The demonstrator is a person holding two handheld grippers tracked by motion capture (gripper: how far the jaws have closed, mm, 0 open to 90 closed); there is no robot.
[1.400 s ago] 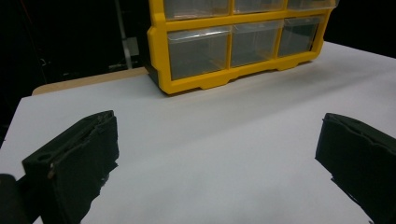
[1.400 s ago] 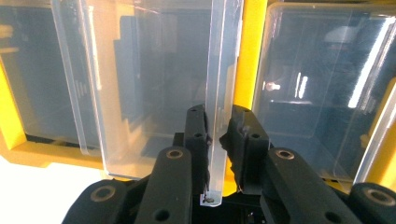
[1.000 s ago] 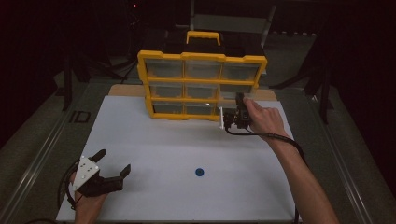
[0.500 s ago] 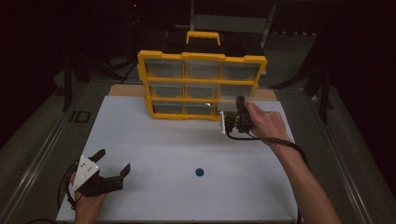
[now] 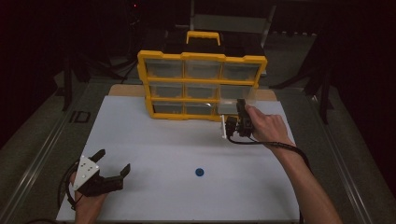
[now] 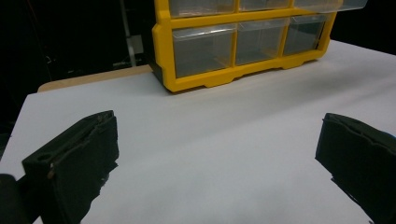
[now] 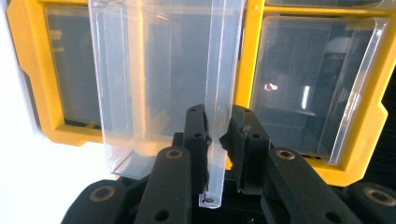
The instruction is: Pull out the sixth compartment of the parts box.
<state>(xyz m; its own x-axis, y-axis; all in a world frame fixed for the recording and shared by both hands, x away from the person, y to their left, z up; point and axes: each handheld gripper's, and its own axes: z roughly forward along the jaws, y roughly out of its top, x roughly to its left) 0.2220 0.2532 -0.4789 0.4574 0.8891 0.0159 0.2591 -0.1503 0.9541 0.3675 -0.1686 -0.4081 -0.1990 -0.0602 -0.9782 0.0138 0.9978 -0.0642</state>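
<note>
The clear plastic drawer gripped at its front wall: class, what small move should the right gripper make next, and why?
Probably a short, straight pull toward the person. The right gripper is shut on the front wall of the clear plastic drawer, which is already partly out of the yellow drawer cabinet. The small blue disc lies loose on the white table, so more opening may be needed to drop it in.
</note>
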